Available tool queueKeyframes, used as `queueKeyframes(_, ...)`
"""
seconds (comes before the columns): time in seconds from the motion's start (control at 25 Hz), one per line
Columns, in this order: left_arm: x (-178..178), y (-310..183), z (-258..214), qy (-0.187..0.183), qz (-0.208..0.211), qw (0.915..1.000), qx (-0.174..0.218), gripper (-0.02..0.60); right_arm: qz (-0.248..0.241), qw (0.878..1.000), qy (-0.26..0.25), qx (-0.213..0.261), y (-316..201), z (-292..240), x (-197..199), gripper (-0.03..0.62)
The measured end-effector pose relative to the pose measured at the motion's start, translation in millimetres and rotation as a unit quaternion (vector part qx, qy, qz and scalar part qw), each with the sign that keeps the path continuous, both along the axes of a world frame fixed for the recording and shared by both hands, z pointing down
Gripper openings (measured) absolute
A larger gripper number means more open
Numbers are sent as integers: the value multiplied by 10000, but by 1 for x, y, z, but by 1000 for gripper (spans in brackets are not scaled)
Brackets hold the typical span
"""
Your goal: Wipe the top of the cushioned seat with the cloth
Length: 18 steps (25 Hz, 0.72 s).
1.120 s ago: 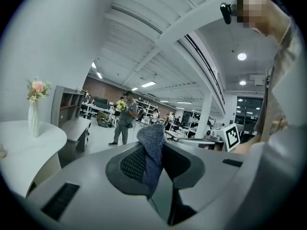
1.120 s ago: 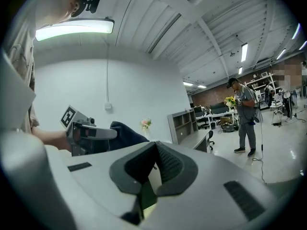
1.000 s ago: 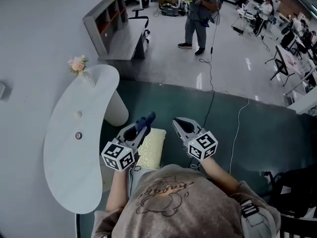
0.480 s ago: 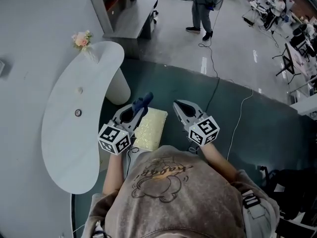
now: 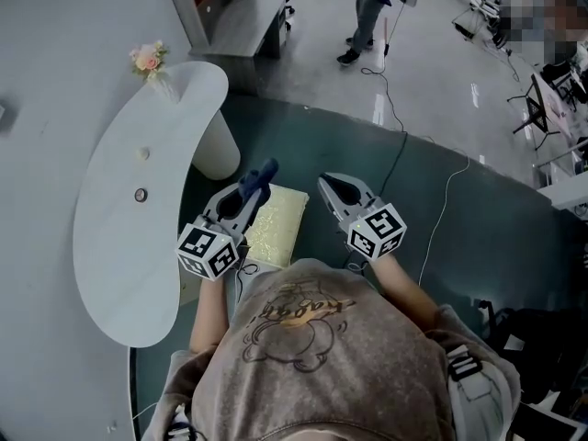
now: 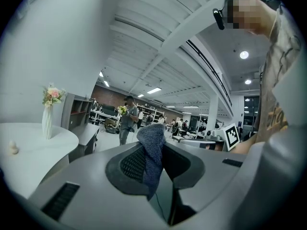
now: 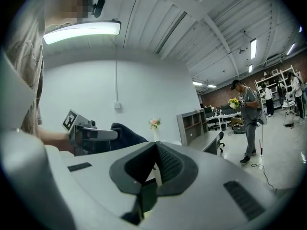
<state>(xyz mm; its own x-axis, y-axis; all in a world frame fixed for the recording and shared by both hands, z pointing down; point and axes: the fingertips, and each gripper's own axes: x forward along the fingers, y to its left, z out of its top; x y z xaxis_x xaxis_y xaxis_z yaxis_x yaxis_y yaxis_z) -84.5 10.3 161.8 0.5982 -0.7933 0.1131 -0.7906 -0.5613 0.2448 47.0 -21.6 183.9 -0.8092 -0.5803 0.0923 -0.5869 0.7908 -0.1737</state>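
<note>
While the left tool [image 5: 252, 187] pinches cloth [image 6: 152, 147] over the seat [image 5: 277, 224] by a table [image 5: 119, 237], the right tool [image 5: 327, 185] is closed.

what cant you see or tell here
- Seat: near end hidden under the person's chest and the left claw, head view; absent from both gripper views.
- Cloth: whether it touches the seat, unclear from above.
- Two small things on the white table: too small, head view.

L gripper [image 5: 256, 183] held low in front of the torso, jaws clamped on a blue cloth [image 6: 151, 147]; R gripper [image 5: 327, 186] alongside to its right, jaws together w/ nothing between. Both point far, away from the body, L forearm [image 5: 209, 307] & R forearm [image 5: 405, 288] bare
</note>
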Motion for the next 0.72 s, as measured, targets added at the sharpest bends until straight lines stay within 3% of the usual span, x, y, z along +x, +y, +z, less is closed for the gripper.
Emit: queueKeyframes(0.72,-3,4,0,141,-9,9999,5,91,-19,10000,26,9,6,4,-3,2)
